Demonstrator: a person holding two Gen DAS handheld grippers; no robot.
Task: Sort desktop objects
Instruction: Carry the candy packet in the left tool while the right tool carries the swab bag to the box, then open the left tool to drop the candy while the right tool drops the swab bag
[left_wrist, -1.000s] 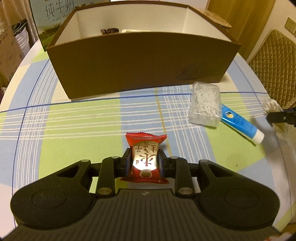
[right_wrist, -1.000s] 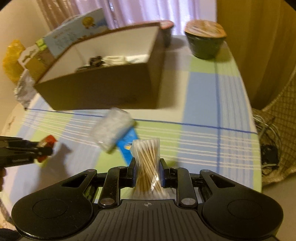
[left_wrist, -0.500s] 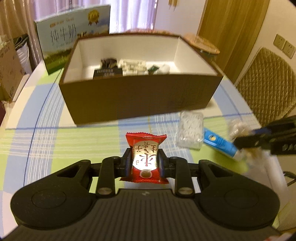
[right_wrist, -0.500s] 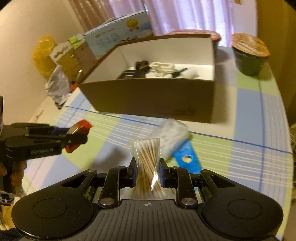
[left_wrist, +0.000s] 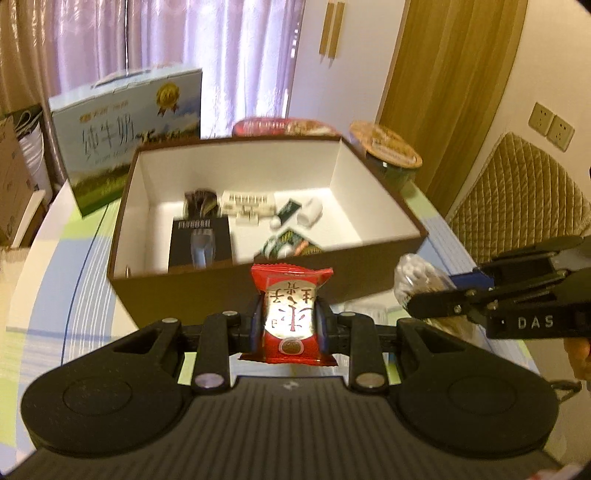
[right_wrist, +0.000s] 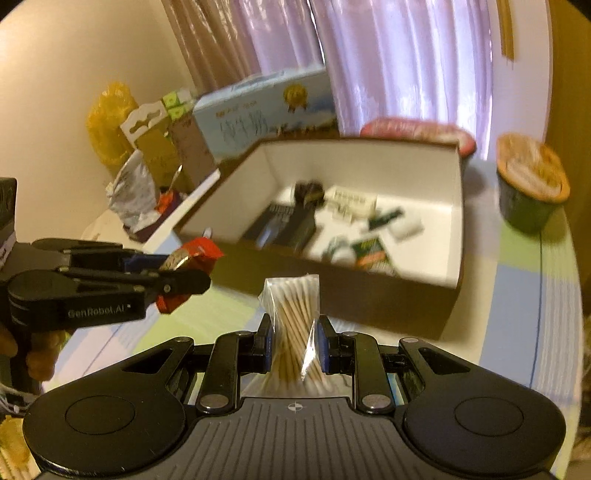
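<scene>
My left gripper (left_wrist: 290, 325) is shut on a red snack packet (left_wrist: 291, 295) and holds it in the air just before the near wall of a brown cardboard box (left_wrist: 207, 288). The right gripper (right_wrist: 294, 345) is shut on a clear bag of cotton swabs (right_wrist: 293, 314), also raised in front of the box (right_wrist: 399, 295). Each gripper shows in the other's view: the right one (left_wrist: 417, 304) with its bag at the right, the left one (right_wrist: 192, 275) with the red packet (right_wrist: 195, 254) at the left. Several small items lie inside the box.
A blue milk carton (left_wrist: 129, 136) stands behind the box. A red-lidded bowl (left_wrist: 284, 127) and a green noodle cup (left_wrist: 391, 155) sit at the back right. A quilted chair (left_wrist: 517, 199) is beside the checked tablecloth (left_wrist: 66, 266). Bags and cartons (right_wrist: 147, 158) crowd the left.
Both grippers have risen with their loads, so the box's inside now shows. The right gripper has come closer to the left one. The clear case and blue tube have dropped out of sight.
</scene>
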